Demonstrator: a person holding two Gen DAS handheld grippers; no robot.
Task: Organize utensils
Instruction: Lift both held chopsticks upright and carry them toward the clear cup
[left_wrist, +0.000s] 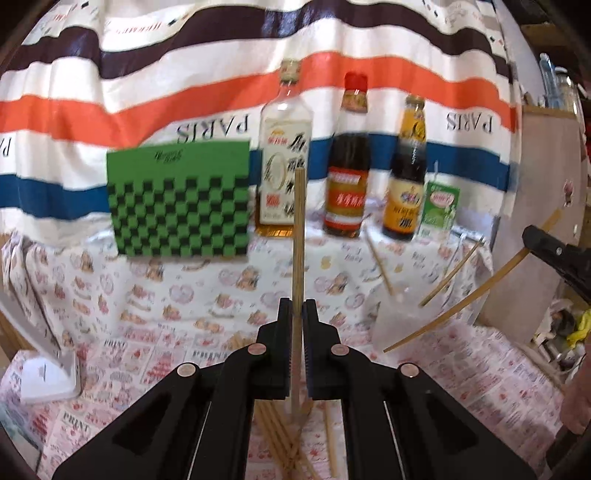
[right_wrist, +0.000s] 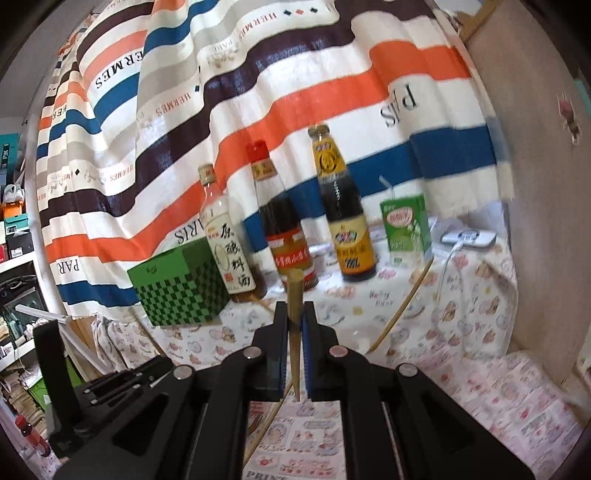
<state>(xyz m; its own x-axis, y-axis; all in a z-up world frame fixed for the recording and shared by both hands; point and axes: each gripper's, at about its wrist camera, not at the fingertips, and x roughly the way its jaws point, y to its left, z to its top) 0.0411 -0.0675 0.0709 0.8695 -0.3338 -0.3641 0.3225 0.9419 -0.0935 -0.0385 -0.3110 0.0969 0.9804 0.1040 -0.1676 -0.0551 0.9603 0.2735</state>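
Left gripper (left_wrist: 297, 314) is clamping an upright chopstick (left_wrist: 298, 236) at frame centre; right gripper (right_wrist: 294, 317) is pinching a darker chopstick (right_wrist: 294, 295).

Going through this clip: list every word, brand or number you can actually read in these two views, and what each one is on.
"PARIS" and "HERMES": on the striped cloth hung behind the table, upside down in places.
"PRINT": on the patterned table cover.
Large brush-style Chinese characters: on the clear bottle, too blurred to transcribe.
Labels on the red-capped bottle, the gold-capped bottle, the green carton and the green checkered box: too blurred.
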